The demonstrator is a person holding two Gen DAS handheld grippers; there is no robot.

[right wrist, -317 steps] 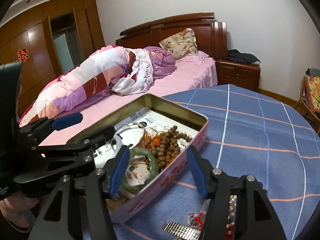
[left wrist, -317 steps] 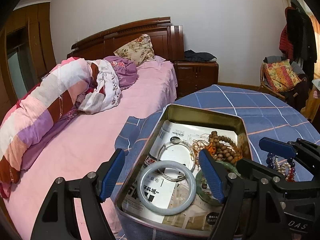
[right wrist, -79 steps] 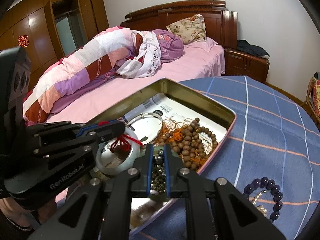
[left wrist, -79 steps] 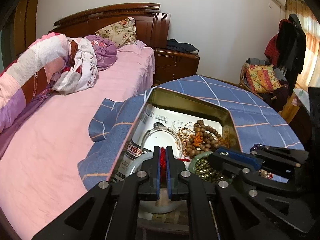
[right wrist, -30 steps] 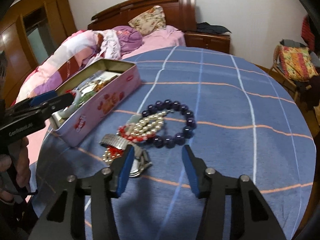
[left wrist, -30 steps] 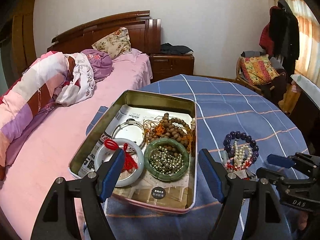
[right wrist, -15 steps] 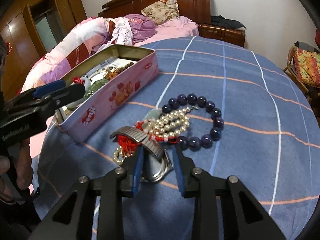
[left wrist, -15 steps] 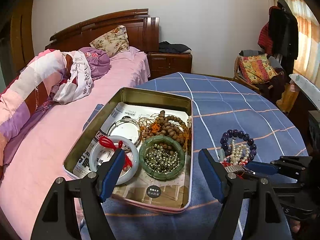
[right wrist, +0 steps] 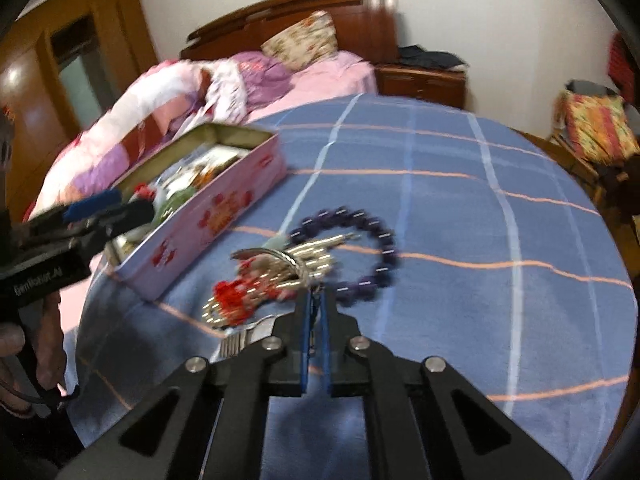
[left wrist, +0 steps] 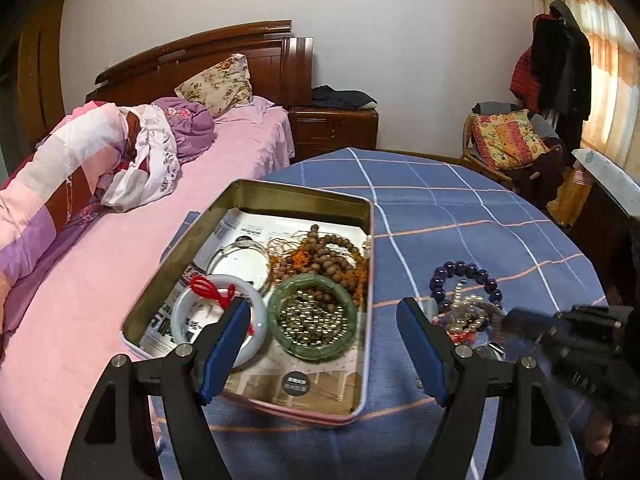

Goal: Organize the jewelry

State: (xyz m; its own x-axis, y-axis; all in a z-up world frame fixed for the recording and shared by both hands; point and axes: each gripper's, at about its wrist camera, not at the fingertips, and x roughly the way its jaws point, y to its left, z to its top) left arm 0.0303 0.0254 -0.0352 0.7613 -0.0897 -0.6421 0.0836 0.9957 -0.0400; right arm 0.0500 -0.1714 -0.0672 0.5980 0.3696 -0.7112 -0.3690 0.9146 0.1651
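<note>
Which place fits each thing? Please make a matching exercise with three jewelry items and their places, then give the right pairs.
Things:
1. green bangle
2. purple bead bracelet
3. white bangle

Places:
A. on the blue cloth, outside the tin
B. in the tin, around small metallic beads
C. in the tin, with a red cord on it

Pairs: 1-B, 2-A, 3-C

The left gripper [right wrist: 96, 204] had white letters on its side that looked like "GenRobot.AI", but blurry
</note>
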